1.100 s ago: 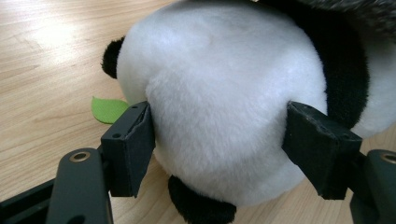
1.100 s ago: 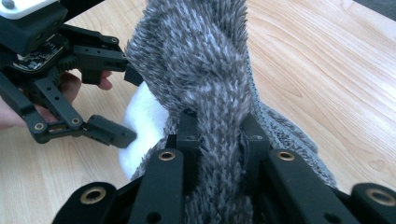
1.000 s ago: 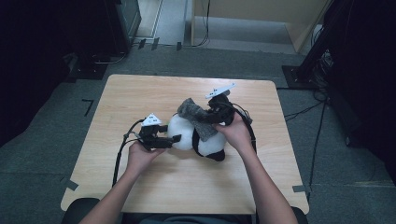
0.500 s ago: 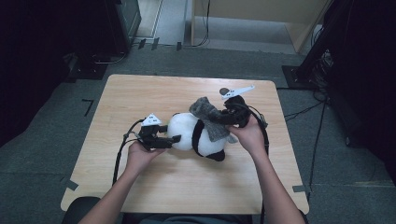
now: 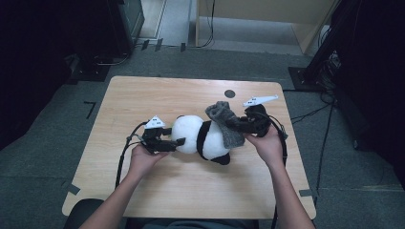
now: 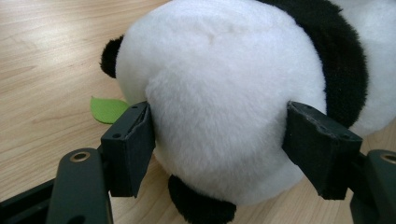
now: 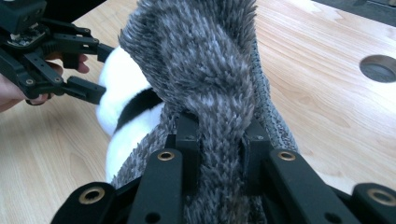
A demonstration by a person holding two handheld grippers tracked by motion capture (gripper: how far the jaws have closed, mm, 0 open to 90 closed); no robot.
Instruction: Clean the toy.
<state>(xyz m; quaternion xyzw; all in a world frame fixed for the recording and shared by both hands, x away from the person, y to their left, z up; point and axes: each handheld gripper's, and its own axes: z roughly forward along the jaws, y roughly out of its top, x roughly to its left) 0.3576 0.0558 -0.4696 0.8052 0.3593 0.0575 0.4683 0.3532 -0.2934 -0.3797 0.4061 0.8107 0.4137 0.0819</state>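
Left tool (image 5: pixel 177 141): mine, and it's got the panda's head squeezed between the two black pads. In the left gripper view the white fur bulges out past both pads, so that's a real grip, not just a hover.

Right tool (image 7: pixel 219 154): clamped tight on a fold of the grey fuzzy cloth. The jaws are nearly together with the pile pinched between them.

Panda plush (image 5: pixel 203 138): lying on its side on the tabletop, roughly in the middle, head toward my left hand, body toward my right. White head, black band across the shoulders, white belly, one black foot poking out at the near edge.

Grey cloth (image 5: pixel 225 123): shaggy, mottled grey, draped over the panda's body end and lifted up off it where my right tool has it. From the right gripper view it stands up as a thick bunched ridge, with the panda's white and black peeking out to the left of it.

Green leaf bit (image 6: pixel 108 109): small felt piece sticking out from under the panda's head, flat on the wood, just beside my left pad.

Tabletop (image 5: pixel 143 100): light wood, with a round dark hole (image 5: pixel 230 93) near the far edge, well apart from the panda.
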